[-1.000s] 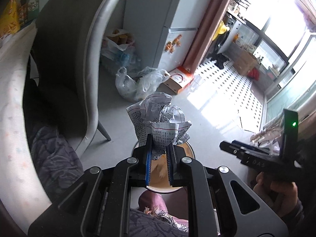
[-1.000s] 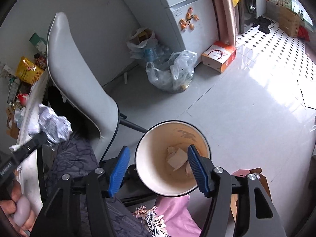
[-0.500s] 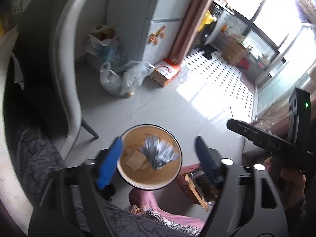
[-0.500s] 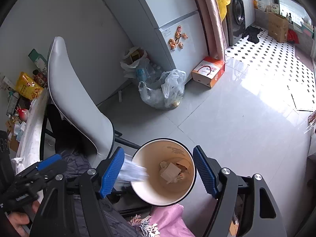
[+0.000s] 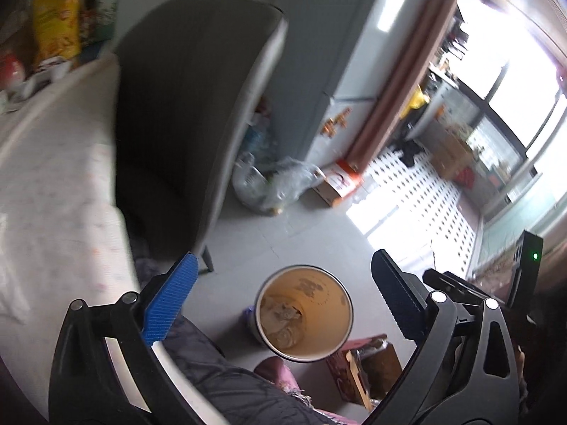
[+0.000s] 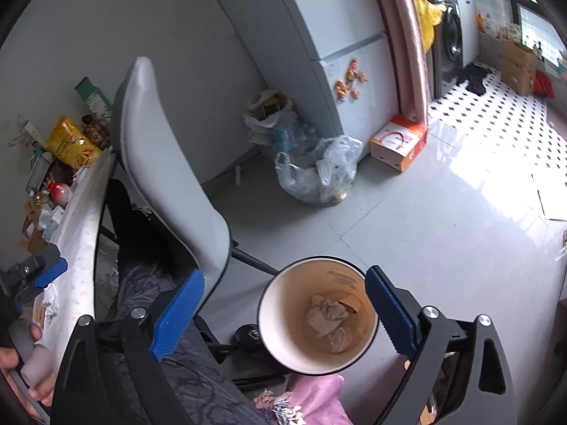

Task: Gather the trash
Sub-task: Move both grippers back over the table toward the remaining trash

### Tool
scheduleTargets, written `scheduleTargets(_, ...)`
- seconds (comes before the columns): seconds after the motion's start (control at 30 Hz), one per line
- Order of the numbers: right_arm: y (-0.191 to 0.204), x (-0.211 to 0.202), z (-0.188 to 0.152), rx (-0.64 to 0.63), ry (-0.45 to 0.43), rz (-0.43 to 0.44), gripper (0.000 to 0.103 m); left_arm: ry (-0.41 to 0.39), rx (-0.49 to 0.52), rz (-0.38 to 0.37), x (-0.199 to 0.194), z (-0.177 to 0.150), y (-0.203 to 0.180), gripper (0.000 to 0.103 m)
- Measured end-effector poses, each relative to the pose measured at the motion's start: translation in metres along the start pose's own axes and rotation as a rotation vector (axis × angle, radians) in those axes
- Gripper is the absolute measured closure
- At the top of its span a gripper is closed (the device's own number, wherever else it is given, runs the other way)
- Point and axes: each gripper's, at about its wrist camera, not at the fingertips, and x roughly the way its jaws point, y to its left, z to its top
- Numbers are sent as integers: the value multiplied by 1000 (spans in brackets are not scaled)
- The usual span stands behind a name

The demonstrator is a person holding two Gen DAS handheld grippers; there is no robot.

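Left gripper (image 5: 280, 304) now wide apart and holding nothing, blue pad low left of the left wrist frame, dark pad low right; a second ago clamped on a crumpled printed paper, half a second ago open with the paper blurred in mid-fall. Right gripper (image 6: 283, 313) likewise wide and empty, as in both earlier frames, framing the bin from above in the lower middle of its frame.

Just below and between the fingers: trash bin (image 6: 317, 313), round, white-rimmed, tan inside, standing on the grey floor. Crumpled paper (image 6: 327, 318) at rest on the bottom among other scraps, visible too in the left wrist view (image 5: 283, 320), though which wad is the new one hard to tell. So one piece collected, drop finished.

Low edge of both frames: dark patterned cloth and a pink fabric (image 6: 319, 400) beside the bin; small cardboard box (image 5: 368, 368) low right in the left view.

Left side of the right frame: table edge (image 6: 83, 212) with white bits of paper (image 6: 51, 297) near the other tool, probably next to fetch.

Further up: grey chair (image 6: 166, 177), then clear plastic bags (image 6: 319, 177) and an orange-and-white carton (image 6: 398, 141) by the fridge (image 6: 336, 28), upper middle; sunlit tiled floor and washing machine at the upper right
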Motion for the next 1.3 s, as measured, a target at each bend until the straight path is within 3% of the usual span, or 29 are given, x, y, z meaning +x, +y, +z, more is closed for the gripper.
scheduleTargets(0.5, 102, -2, 11, -119, -17, 145, 8, -129, -169, 139, -78, -7, 107, 6)
scheduleTargets(0.83, 182, -8, 9, -228, -21, 223, 9, -205, -256, 183, -122, -18, 161, 6)
scheduleTargets(1.3, 289, -4, -15, -384, 55, 360, 32, -316, -406, 273, -186, -43, 255, 6)
